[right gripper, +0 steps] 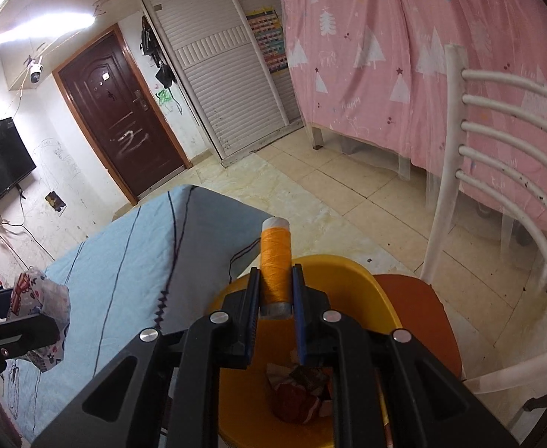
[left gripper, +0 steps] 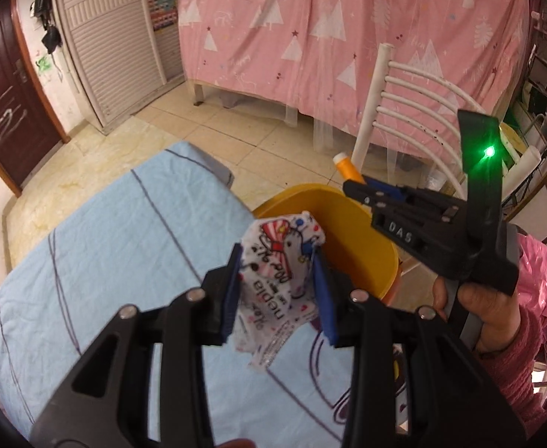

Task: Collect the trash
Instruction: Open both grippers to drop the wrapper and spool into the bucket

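Observation:
My left gripper (left gripper: pixel 277 261) is shut on a crumpled white printed wrapper (left gripper: pixel 273 272) and holds it above the table edge, beside the yellow bin (left gripper: pixel 352 231). My right gripper (right gripper: pixel 276 272) is shut on an orange thread spool (right gripper: pixel 274 261), held upright over the yellow bin (right gripper: pixel 348 280). The right gripper also shows in the left wrist view (left gripper: pixel 363 186), over the bin's far rim, with the spool (left gripper: pixel 348 168) sticking out. The left gripper with the wrapper (right gripper: pixel 40 306) shows at the left of the right wrist view. Red and white crumpled trash (right gripper: pixel 299 392) lies in the bin.
A table with a light blue cloth (left gripper: pixel 105 254) lies below the grippers. The bin stands on an orange chair seat (right gripper: pixel 419 317) with a white slatted back (right gripper: pixel 497 142). A pink curtain (left gripper: pixel 348 37), tiled floor (right gripper: pixel 366 201), a wardrobe (right gripper: pixel 217 74) and a brown door (right gripper: pixel 116 112) are behind.

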The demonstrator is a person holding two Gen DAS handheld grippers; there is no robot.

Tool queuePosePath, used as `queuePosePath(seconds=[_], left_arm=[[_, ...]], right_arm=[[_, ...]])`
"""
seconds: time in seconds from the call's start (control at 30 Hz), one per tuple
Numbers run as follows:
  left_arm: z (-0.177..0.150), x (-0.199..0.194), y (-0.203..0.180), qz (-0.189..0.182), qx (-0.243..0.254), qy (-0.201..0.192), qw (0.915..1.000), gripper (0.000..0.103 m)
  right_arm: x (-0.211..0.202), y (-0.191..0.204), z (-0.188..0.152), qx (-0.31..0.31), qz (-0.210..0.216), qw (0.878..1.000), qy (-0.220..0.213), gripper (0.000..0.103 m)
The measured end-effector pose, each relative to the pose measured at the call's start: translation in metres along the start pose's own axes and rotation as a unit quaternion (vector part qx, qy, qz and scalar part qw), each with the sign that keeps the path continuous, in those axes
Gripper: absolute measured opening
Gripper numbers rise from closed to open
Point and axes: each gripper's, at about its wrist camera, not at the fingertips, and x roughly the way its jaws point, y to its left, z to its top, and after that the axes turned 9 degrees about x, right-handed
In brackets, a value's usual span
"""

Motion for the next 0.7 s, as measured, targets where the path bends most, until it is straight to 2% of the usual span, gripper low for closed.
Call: queuePosePath(seconds=[0.2,0.27,0.37,0.43,0.47,0.57,0.63,0.7], left_arm=[[0.022,0.019,-0.012,-0.017,-0.001,-0.012,0.9998,0.034],[0.029,0.026,-0.014,-0.027,-0.006,-0.015,0.9995,0.038],[0.034,0.039,-0.017,-0.041,-0.016,-0.006,0.9990,0.047],[0.036,0.046,-0.019,-0.042,-0.021,-0.002,0.9989,0.066],[0.036,0.047,-0.020,-0.041,-0.022,-0.002,0.9989,0.069],[0.035,0.049,-0.020,-0.037,-0.021,-0.002,0.9991,0.073],[0.033,0.048,-0.018,-0.027,-0.023,-0.004,0.9994,0.079],[0.031,0.043,-0.014,-0.024,-0.026,-0.009,0.9993,0.081]], right_arm=[[0.016,-0.015,-0.007,0.014,-0.004,1.000,0.026,0.010],[0.022,-0.018,-0.012,0.018,-0.008,0.999,0.042,0.010],[0.026,-0.023,-0.014,0.025,-0.011,0.998,0.052,0.011],[0.026,-0.025,-0.014,0.028,-0.014,0.998,0.054,0.012],[0.026,-0.027,-0.014,0.031,-0.014,0.998,0.055,0.012],[0.026,-0.031,-0.014,0.035,-0.018,0.998,0.058,0.026],[0.026,-0.033,-0.015,0.038,-0.021,0.997,0.057,0.048],[0.025,-0.035,-0.015,0.044,-0.020,0.997,0.055,0.058]])
